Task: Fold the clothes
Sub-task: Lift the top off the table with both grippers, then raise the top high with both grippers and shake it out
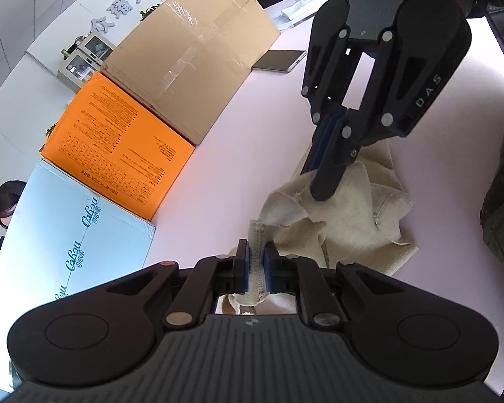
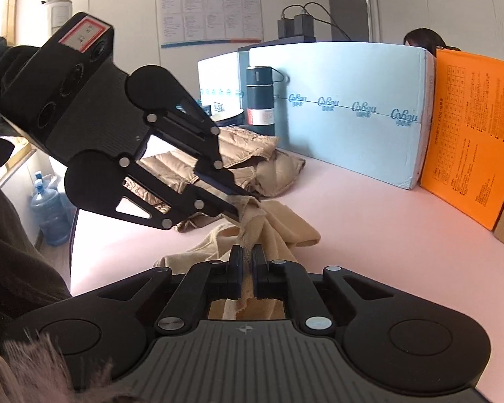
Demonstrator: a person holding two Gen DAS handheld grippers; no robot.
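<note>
Left gripper (image 1: 256,262): black two-finger claw with blue pads, clenched on a stitched hem of the cream, soft fleece-like garment (image 1: 349,215); cloth runs between the pads and back under the body.

Right gripper (image 2: 247,262): same make, clenched on another gathered edge of the same garment, a strand of cloth pinched between its pads. In the left wrist view it slants down into the cloth's far side.

Garment: crumpled in a loose heap on the pale pink tabletop (image 1: 252,127), between the two claws, partly lifted at both grips.

Surroundings: a tan quilted jacket (image 2: 252,154) lies behind the left claw; a pale blue printed carton (image 2: 352,134), an orange printed carton (image 1: 117,141) and a brown taped cardboard box (image 1: 191,60) line the table's far edge; a dark flask (image 2: 260,97) stands by the blue carton.

Step in hand, by judgement: both edges secured, spreading not yet done. The next move calls for drawing the grips apart and laying the cloth flat.
</note>
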